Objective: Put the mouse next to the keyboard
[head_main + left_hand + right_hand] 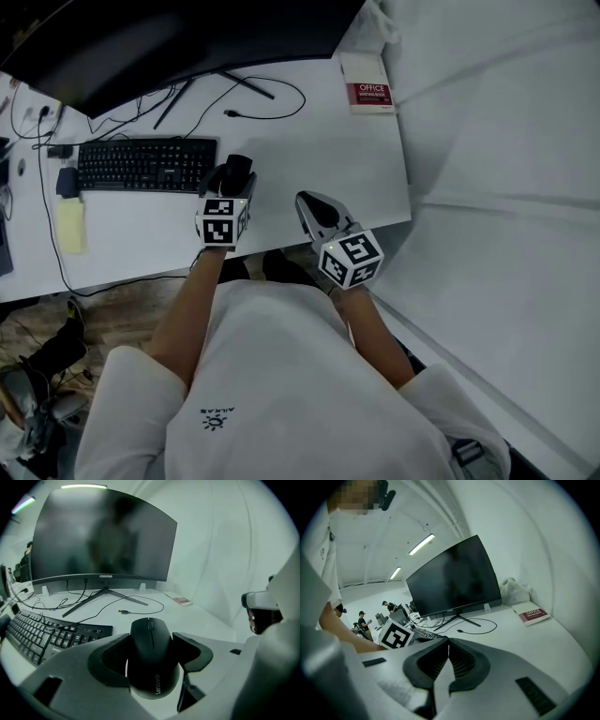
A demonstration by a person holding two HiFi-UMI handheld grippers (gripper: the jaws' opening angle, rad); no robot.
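Observation:
A black Lenovo mouse sits between the jaws of my left gripper, whose pads press on both its sides. From the head view the mouse is just right of the black keyboard, low over the white desk, with the left gripper behind it. The keyboard lies to the mouse's left in the left gripper view. My right gripper hovers near the desk's front edge with its jaws closed on nothing.
A dark curved monitor stands at the back, its stand and a loose cable behind the mouse. A red and white book lies at the far right corner. A yellow pad lies left of the keyboard.

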